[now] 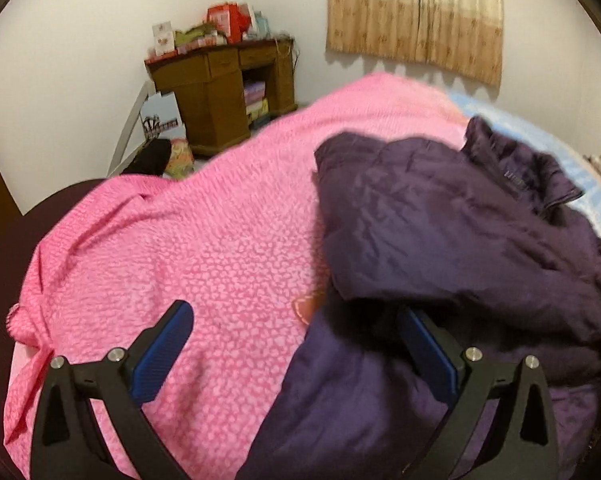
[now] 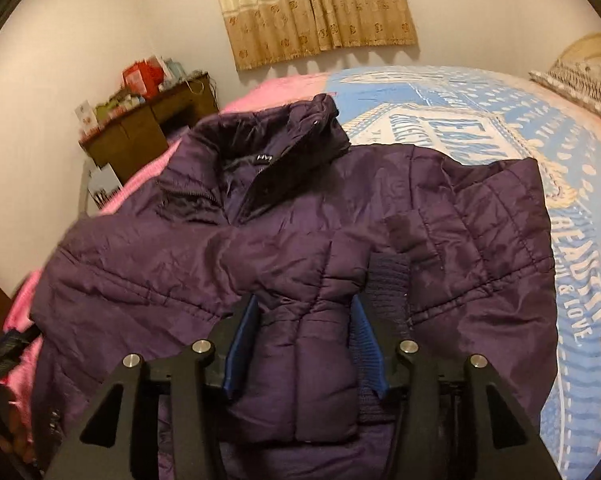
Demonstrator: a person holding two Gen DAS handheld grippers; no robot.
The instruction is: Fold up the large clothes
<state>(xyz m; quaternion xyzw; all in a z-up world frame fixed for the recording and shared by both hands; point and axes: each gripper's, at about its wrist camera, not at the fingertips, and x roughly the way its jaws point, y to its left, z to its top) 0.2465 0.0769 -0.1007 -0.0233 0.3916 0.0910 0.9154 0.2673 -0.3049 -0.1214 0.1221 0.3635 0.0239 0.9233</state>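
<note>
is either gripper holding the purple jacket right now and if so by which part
The left gripper is open and holds nothing. The purple jacket has its sleeve end between the right gripper fingers; whether they press cannot be told.

1. Purple jacket: hem cut off by the right wrist view's lower edge.
2. Right gripper: pads half hidden behind the sleeve.
3. Desk clutter blurred, unreadable.
4. Pillow cropped at the rim.

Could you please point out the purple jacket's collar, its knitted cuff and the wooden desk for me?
jacket collar (image 2: pixel 284 128), right wrist view, on the raised collar.
knitted cuff (image 2: pixel 386 280), right wrist view, on the ribbed band.
wooden desk (image 1: pixel 216 96), left wrist view, on its front.
</note>
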